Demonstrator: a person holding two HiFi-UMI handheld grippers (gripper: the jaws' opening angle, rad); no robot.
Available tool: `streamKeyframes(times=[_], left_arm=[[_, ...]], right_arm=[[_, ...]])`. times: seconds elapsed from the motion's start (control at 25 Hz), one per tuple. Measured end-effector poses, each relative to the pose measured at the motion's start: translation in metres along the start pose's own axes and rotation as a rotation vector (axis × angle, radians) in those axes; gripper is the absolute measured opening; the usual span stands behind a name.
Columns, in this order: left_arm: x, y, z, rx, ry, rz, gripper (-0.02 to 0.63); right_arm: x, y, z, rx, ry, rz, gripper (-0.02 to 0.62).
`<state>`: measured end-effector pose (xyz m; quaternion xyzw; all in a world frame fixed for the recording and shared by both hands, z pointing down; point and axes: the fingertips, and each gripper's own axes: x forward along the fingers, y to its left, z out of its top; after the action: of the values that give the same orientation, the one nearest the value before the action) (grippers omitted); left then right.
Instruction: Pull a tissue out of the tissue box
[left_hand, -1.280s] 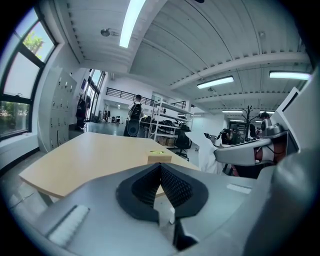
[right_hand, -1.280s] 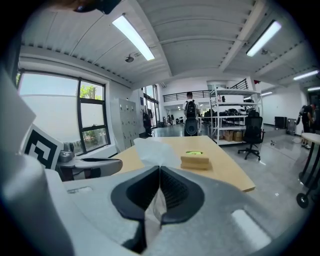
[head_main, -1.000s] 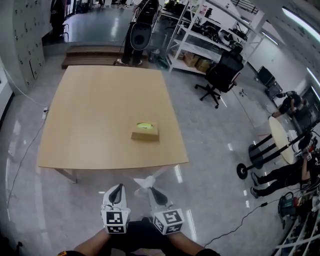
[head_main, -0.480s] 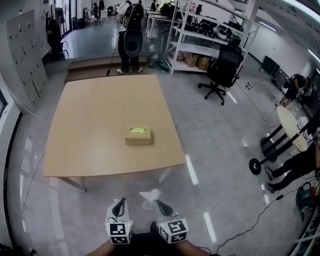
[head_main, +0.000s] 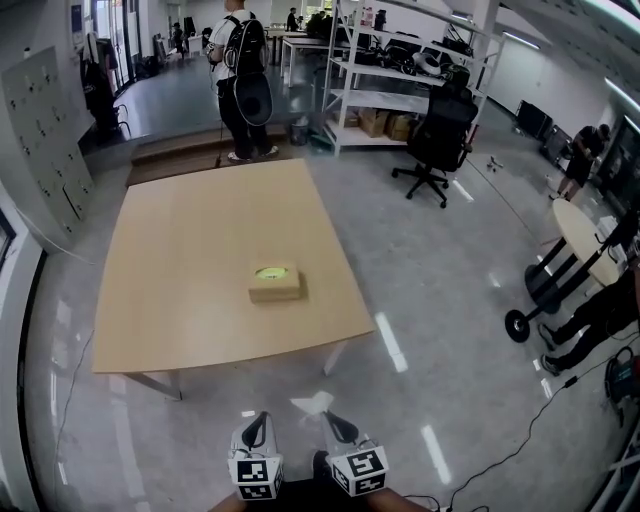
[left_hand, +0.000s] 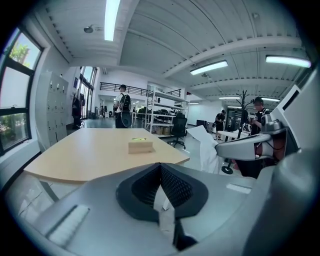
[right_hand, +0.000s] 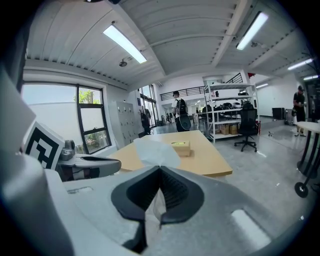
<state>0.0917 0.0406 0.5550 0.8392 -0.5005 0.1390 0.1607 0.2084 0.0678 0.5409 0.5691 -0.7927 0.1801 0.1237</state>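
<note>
The counter (head_main: 190, 250) now sits a little farther up in the head view than it did a second ago, and more bare floor shows between its near edge and the grippers. Both hands have drawn back toward the person and sunk low in that view. The tissue box (head_main: 275, 286) has not shifted on the counter; it lies right of centre toward the near edge, its green-rimmed opening facing up, with nothing visibly standing out of it.

The right gripper (head_main: 330, 418) is clamped on the tissue, jaws pressed together with the sheet pinched between them. The left gripper (head_main: 260, 418) is just beside it on the left, its jaws also together, and nothing pokes out past its tips.

The tissue (head_main: 312, 403) fans up as a white crumpled tuft from the right gripper's tips, over the floor and well apart from the box. It has moved back along with the hand and hangs free of the box, so the pull looks complete, with only letting go or setting the sheet down left
</note>
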Motion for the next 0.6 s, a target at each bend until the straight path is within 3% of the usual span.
streamKeyframes(times=[0.6], left_arm=[[0.012, 0.024, 0.032, 0.019, -0.068, -0.015, 0.018]], right_arm=[[0.015, 0.005, 0.035, -0.024, -0.071, -0.038, -0.005]])
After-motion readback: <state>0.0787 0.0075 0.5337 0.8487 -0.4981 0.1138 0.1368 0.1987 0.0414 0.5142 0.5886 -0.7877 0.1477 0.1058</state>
